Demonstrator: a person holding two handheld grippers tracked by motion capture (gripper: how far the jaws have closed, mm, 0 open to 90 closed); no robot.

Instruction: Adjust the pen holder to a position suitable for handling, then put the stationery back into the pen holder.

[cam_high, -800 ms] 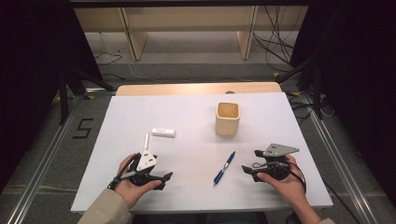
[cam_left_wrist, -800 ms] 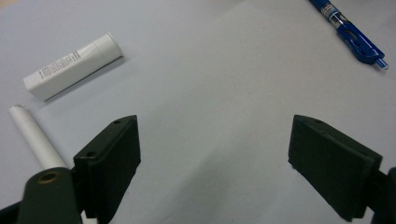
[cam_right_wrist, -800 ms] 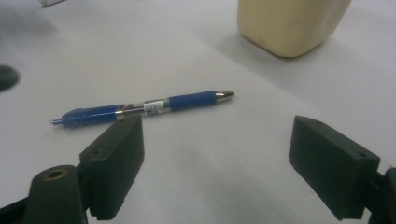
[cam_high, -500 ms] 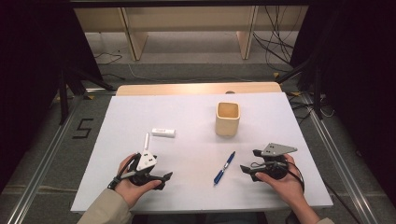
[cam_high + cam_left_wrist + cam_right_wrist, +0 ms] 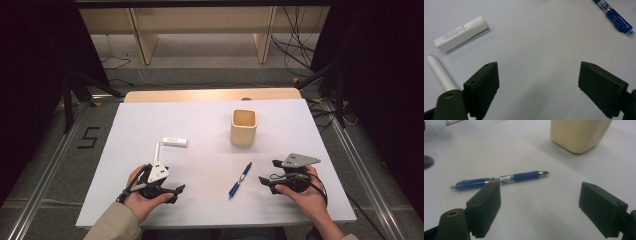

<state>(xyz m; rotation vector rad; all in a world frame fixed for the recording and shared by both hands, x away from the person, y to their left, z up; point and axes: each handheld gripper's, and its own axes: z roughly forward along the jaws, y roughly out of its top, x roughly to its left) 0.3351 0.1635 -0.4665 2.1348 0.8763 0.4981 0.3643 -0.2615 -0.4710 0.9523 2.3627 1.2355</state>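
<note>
High view: on the table (image 5: 150, 120) my hands rest near the front edge, left gripper (image 5: 170, 192) and right gripper (image 5: 267, 172) both gaping, empty, facing inward; between them lies the pen (image 5: 240, 179).

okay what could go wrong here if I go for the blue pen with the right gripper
The blue pen lies flat on the smooth table, so the right gripper, its jaws open, may roll it away instead of catching it. The cup stands just past the pen; a pushed pen or a long reach could knock it.
</note>
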